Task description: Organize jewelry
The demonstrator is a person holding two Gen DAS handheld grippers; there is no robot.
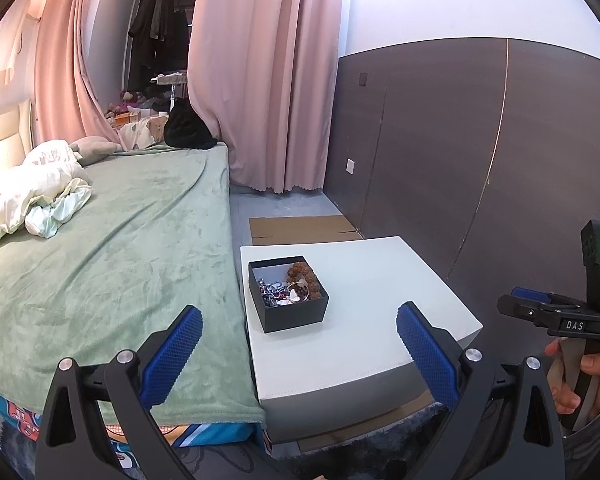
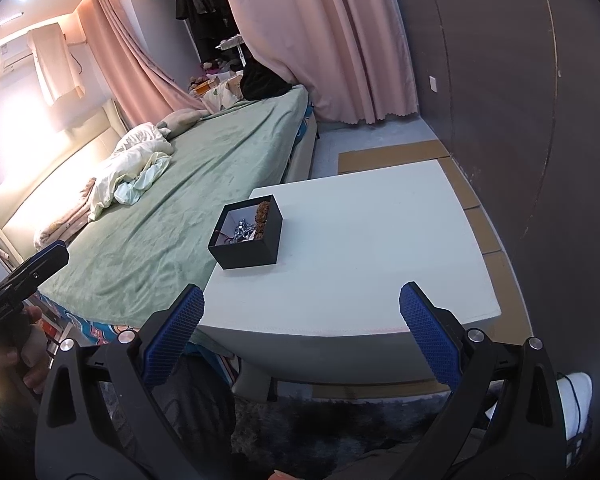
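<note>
A black open box (image 1: 288, 295) stands on the left part of a white table (image 1: 380, 280). It holds tangled jewelry: brown bead strands (image 1: 302, 274) and silvery chains (image 1: 272, 289). The box also shows in the right wrist view (image 2: 247, 238) on the table (image 2: 380, 248). My left gripper (image 1: 299, 326) is open and empty, held above the table's near edge, short of the box. My right gripper (image 2: 302, 308) is open and empty over the table's front edge, with the box ahead and to the left. The right gripper also shows at the right of the left wrist view (image 1: 524, 300).
A bed with a green blanket (image 1: 120, 248) lies directly left of the table. Flat cardboard (image 1: 304, 229) lies on the floor behind the table. A dark wall panel (image 1: 460, 140) stands to the right. Pink curtains (image 1: 268, 80) hang at the back. A dark rug (image 2: 320, 432) lies below.
</note>
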